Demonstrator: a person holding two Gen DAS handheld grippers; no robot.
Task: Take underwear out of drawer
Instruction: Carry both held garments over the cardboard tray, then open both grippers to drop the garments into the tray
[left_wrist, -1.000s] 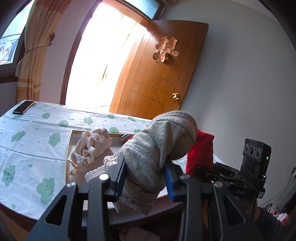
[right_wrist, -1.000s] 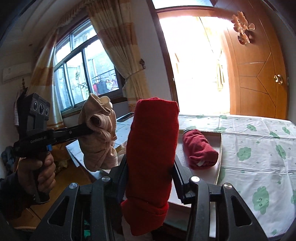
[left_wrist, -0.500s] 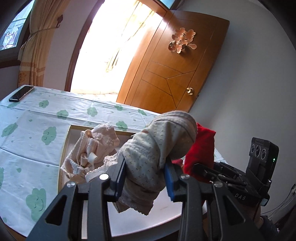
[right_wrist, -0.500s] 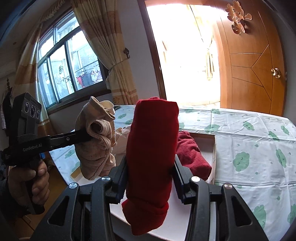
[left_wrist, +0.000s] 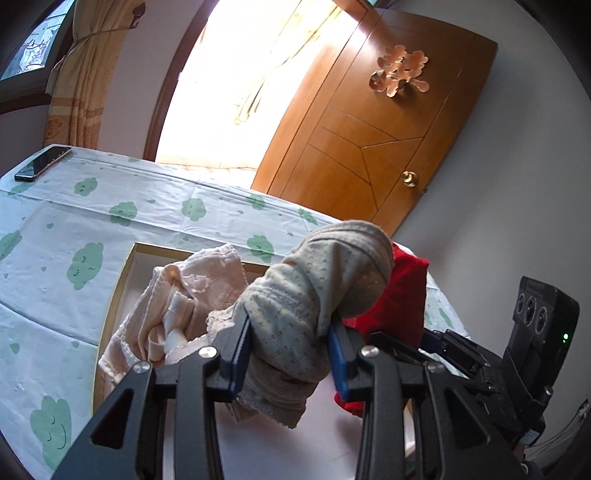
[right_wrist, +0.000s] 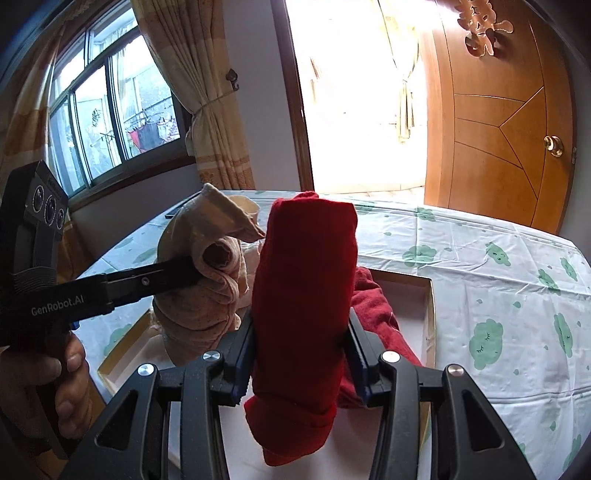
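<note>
1. Your left gripper (left_wrist: 288, 354) has its jaws clamped on a rolled beige bundle of underwear (left_wrist: 317, 291), held up above the white tray (left_wrist: 114, 314).
2. Your right gripper (right_wrist: 301, 354) has its jaws clamped on a rolled red bundle (right_wrist: 306, 280), upright, just beside the beige one.
3. A pink garment (left_wrist: 177, 302) lies in the tray's left part; a red cloth (right_wrist: 373, 314) lies in its right part.
4. The tray rests on the bench (left_wrist: 74, 221) with the cloud-print cover; a phone (left_wrist: 42, 162) lies at its far left corner.

A table (left_wrist: 207, 221) under cloud-print cloth carries a shallow white tray (left_wrist: 122, 280) and a phone (left_wrist: 42, 162).
</note>
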